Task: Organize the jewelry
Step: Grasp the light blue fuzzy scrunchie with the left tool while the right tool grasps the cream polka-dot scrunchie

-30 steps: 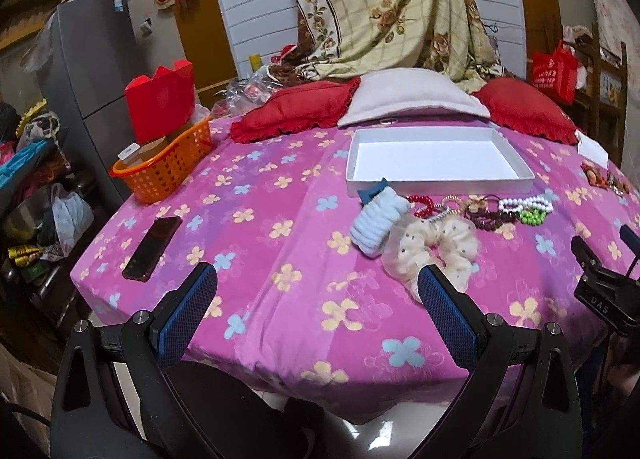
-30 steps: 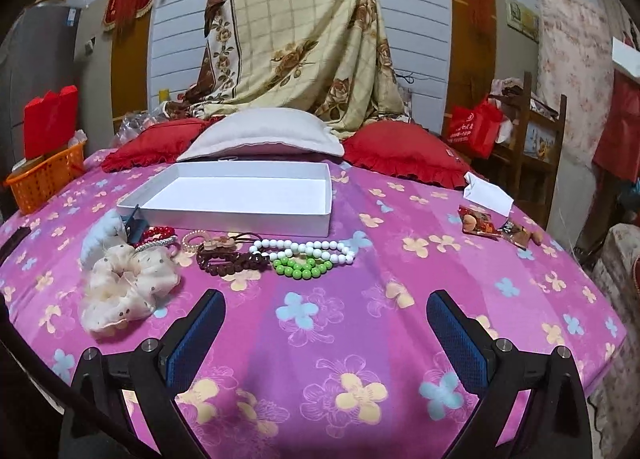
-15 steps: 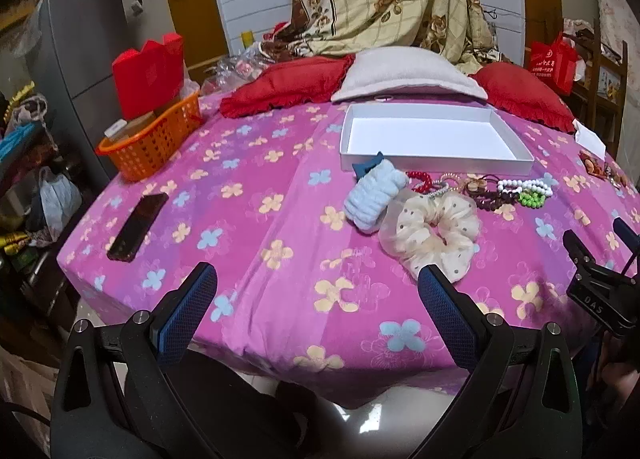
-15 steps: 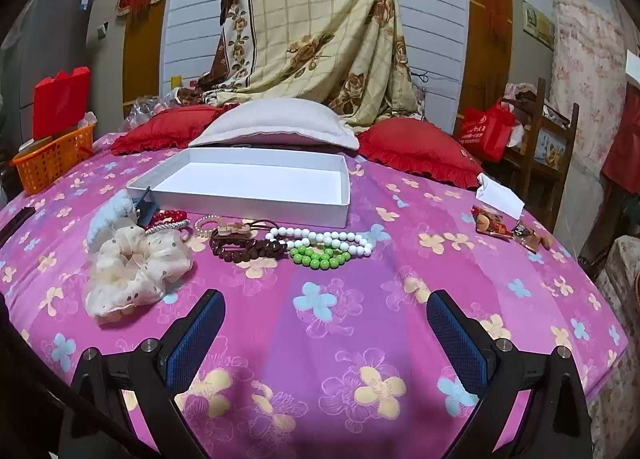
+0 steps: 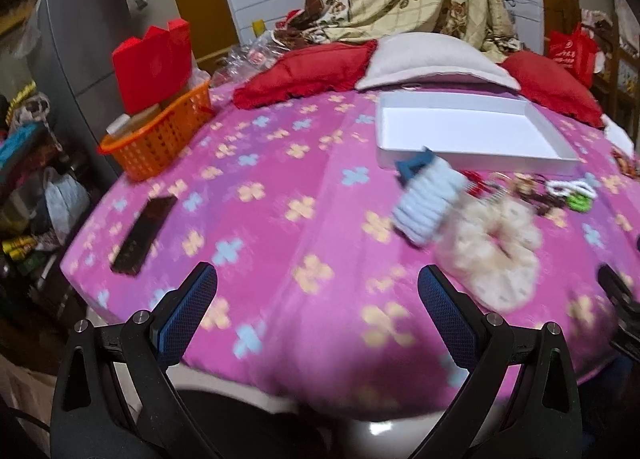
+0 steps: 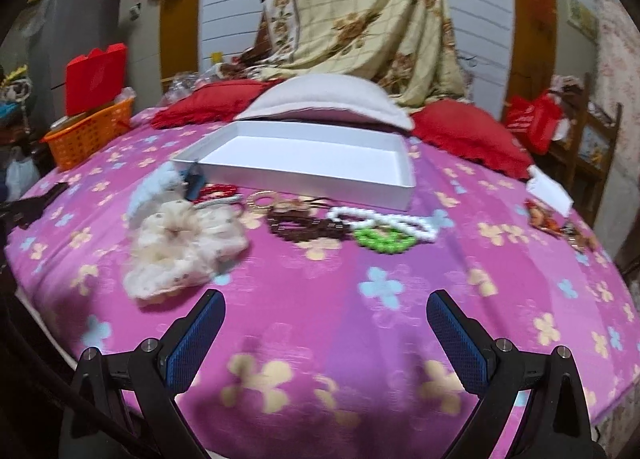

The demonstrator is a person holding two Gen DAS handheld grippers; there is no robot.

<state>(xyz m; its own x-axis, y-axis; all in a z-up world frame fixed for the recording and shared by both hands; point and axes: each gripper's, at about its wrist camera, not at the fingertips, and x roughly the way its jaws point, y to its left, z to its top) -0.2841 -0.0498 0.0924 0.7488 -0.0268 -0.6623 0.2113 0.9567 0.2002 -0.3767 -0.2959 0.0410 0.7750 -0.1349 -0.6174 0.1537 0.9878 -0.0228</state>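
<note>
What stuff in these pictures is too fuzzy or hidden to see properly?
- Small brownish pieces beside the dark brown bead bracelet: right wrist view, blurred, so their kind is unclear.
- Red bead bracelet: right wrist view, partly hidden behind the cream dotted fabric scrunchie.
- Small items near the pink flowered tablecloth's right edge: too small and blurred.
- Right gripper: left wrist view, cut off by the frame edge.

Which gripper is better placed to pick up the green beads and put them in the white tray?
Right, probably. The right gripper is open and faces the green beads almost head-on, before the white tray. The left gripper, also open, sees them far off to its right.
</note>
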